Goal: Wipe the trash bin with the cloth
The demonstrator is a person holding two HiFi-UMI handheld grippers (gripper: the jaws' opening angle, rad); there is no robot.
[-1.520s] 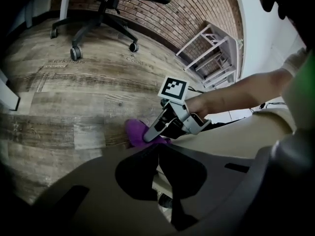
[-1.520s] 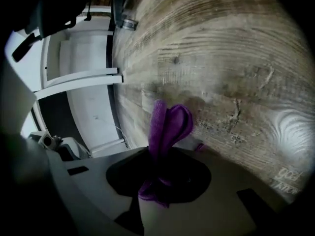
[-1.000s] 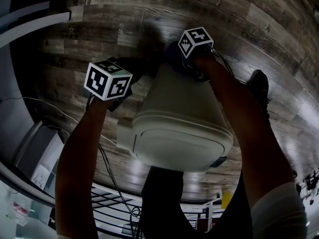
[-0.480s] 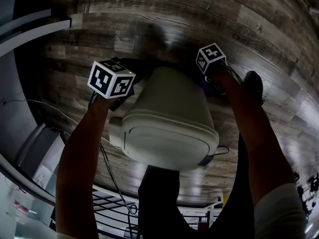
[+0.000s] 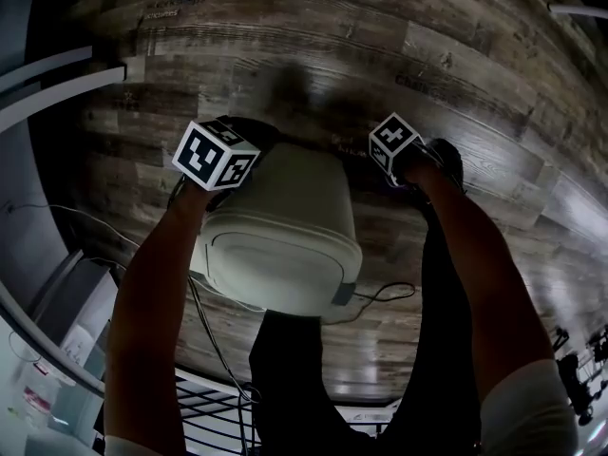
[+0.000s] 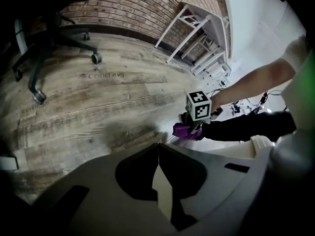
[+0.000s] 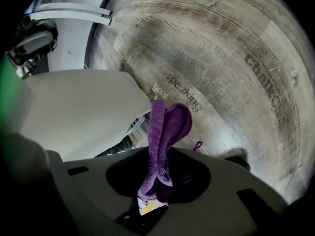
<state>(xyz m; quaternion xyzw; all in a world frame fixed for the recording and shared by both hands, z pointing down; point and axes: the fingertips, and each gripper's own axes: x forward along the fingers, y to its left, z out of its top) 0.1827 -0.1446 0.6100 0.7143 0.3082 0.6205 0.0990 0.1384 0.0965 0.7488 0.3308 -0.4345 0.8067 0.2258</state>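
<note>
Right claw [image 7: 157, 178] is clenched on the purple cloth [image 7: 165, 127], just beside the trash bin [image 5: 275, 236] at its 2 o'clock. Left claw [image 6: 158, 146] is clenched, empty, at the bin's 10 o'clock. The bin rests on the wooden floor [image 5: 456, 55].

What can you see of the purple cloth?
The purple cloth is soft, fuzzy-looking fabric, folded double and clamped at one end in the right gripper, whose jaws are shut on it. Its rounded free end sticks out ahead of the jaws, a small loop tag at one side. It is close beside the pale trash bin; whether it touches can't be told.
</note>
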